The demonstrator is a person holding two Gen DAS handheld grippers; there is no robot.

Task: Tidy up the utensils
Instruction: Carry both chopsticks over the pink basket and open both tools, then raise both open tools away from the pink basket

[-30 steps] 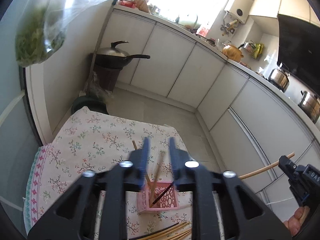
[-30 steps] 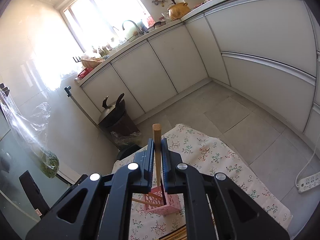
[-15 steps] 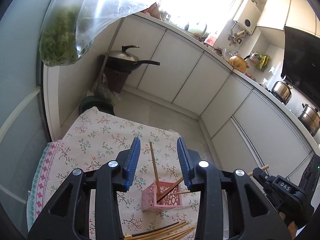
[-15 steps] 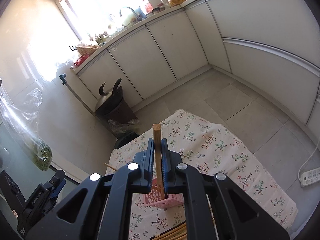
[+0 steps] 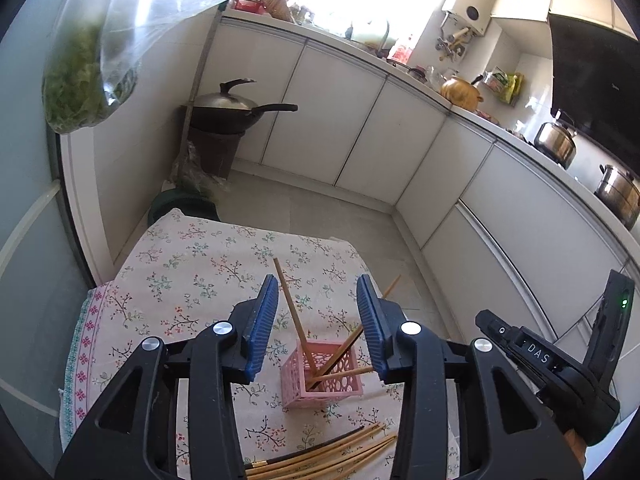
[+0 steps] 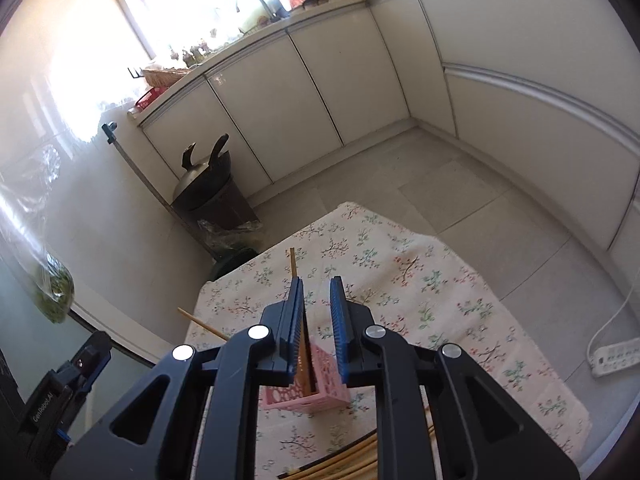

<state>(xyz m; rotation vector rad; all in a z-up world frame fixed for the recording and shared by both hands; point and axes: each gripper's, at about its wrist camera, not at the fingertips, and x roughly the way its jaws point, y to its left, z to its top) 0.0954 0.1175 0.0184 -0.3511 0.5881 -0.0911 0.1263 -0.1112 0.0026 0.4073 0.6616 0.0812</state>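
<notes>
A pink perforated basket (image 5: 322, 376) (image 6: 320, 396) stands on the flowered tablecloth (image 5: 192, 272) with three chopsticks in it. One chopstick (image 5: 290, 308) is steep; the others lean right. My left gripper (image 5: 316, 316) hovers above and before the basket. Its jaws are opening and nothing is pressed between the pads. My right gripper (image 6: 317, 320) is right over the basket and its jaws are opening too. The chopstick (image 6: 294, 266) that stands in the basket rests by the left pad, and the right pad is off it. A bundle of loose chopsticks (image 5: 332, 456) (image 6: 348, 460) lies on the near side.
White cabinets (image 5: 360, 132) run along the floor behind the table. A lidded wok (image 5: 228, 110) sits on a brown stand at the wall. A bag of greens (image 5: 80, 80) hangs at upper left. A power strip (image 6: 612, 354) lies on the floor.
My right gripper came down with the chopstick into the basket and its jaws parted. The left jaws widened and drew back from the basket.
</notes>
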